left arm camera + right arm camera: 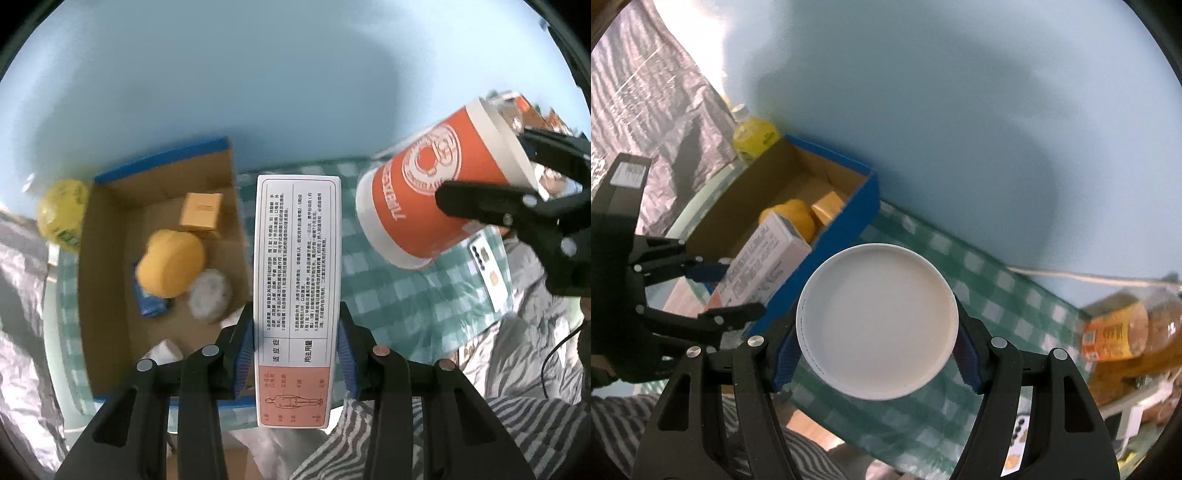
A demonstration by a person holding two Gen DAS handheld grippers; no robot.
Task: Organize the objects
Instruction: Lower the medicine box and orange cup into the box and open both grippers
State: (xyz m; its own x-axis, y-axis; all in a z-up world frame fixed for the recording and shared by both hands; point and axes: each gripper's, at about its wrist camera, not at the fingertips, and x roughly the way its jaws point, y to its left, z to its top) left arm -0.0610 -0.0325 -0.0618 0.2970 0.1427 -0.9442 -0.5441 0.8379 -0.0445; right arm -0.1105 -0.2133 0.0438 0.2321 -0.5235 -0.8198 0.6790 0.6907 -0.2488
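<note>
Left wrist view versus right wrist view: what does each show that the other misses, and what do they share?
Only the left wrist view shows the orange side of the cup, the medicine box's printed label, and a blue packet in the cardboard box. Only the right wrist view shows the cup's white base and a brown bottle lying on the tablecloth. Both show the cardboard box, the medicine box, the yellow bottle and both tongs, each gripping its item.

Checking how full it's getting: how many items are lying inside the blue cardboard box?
5 visible in the box: a tan carton at the back, a yellow round object mid-box, a blue packet under it, a clear wrapped item beside it, something white nearest. More may be hidden.
</note>
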